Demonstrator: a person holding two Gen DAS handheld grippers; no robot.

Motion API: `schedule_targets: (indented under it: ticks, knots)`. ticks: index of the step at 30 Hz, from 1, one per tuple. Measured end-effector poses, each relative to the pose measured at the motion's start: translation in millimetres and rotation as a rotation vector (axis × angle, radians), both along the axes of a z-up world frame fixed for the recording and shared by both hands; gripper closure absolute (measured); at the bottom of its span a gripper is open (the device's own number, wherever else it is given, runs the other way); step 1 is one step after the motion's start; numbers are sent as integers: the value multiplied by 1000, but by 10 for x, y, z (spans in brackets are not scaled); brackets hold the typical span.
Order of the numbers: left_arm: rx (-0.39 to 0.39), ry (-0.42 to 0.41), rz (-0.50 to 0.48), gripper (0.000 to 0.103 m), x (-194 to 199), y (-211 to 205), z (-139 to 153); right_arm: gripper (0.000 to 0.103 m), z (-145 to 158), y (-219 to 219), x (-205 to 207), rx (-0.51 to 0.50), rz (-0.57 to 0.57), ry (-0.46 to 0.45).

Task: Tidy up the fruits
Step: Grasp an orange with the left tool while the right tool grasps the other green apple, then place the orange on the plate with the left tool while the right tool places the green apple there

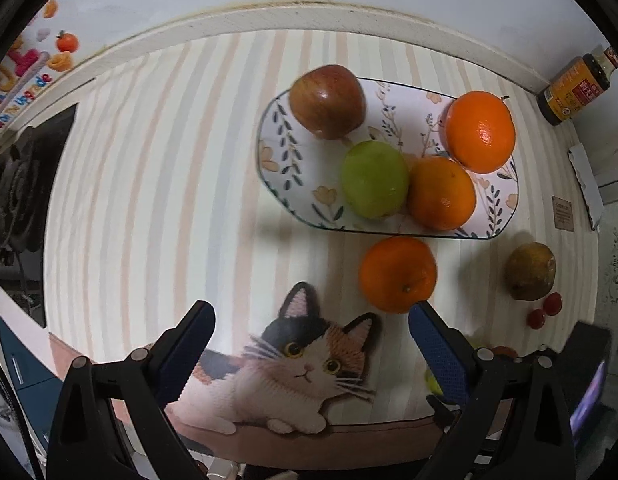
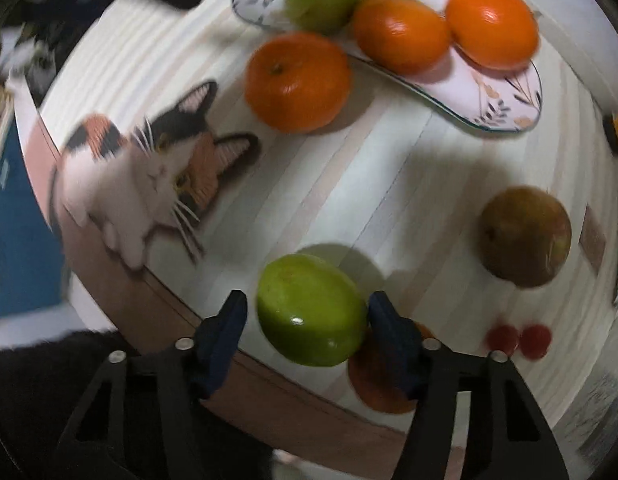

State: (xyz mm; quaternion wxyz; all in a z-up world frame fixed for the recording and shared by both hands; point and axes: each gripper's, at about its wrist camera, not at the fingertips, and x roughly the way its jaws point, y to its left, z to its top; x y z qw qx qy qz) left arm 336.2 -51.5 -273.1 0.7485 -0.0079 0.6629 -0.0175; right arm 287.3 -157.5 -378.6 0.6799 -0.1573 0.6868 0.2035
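A floral plate [image 1: 293, 148] holds a red apple [image 1: 328, 101], a green apple [image 1: 375, 183] and two oranges [image 1: 441, 194] [image 1: 481, 131]. A third orange [image 1: 397, 274] lies on the mat in front of the plate, just beyond my left gripper [image 1: 309, 332], which is open and empty. In the right wrist view my right gripper [image 2: 307, 312] has its jaws around a second green apple [image 2: 311, 310], held above the mat. The plate [image 2: 505, 100] and loose orange [image 2: 297, 80] lie beyond it.
A brownish fruit [image 2: 525, 236] and two cherry tomatoes [image 2: 519, 340] lie on the mat at right, and an orange-red fruit [image 2: 375, 380] sits under the right gripper. A sauce bottle [image 1: 577, 86] stands by the wall. The mat's cat picture [image 1: 309, 368] is at the near table edge.
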Motion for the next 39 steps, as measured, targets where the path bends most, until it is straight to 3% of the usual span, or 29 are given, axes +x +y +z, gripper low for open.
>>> schedule_targets:
  ticks: [7, 13, 14, 17, 25, 30, 35, 39]
  knots:
    - [-117, 94, -32, 4, 217, -231, -284, 42, 48, -246, 79, 47, -139, 25]
    - [-137, 155, -88, 4, 356, -512, -575, 42, -10, -449, 104, 52, -217, 50]
    - [-133, 154, -98, 9, 367, -560, -603, 42, -28, -474, 106, 46, -225, 53]
    - [-86, 166, -122, 41, 369, -624, -725, 42, -17, -562, 119, 57, -248, 63]
    - [-66, 139, -103, 42, 50, -253, -651, 42, 51, -683, 187, 108, -310, 35]
    - [-55, 137, -32, 42, -250, 103, -619, 42, 85, -696, 288, 131, -369, -29]
    - [-76, 152, 27, 42, -371, 265, -687, 41, 75, -819, 370, 169, -428, -4]
    - [-78, 143, 36, 42, -379, 292, -684, 41, 94, -866, 370, 158, -405, -2]
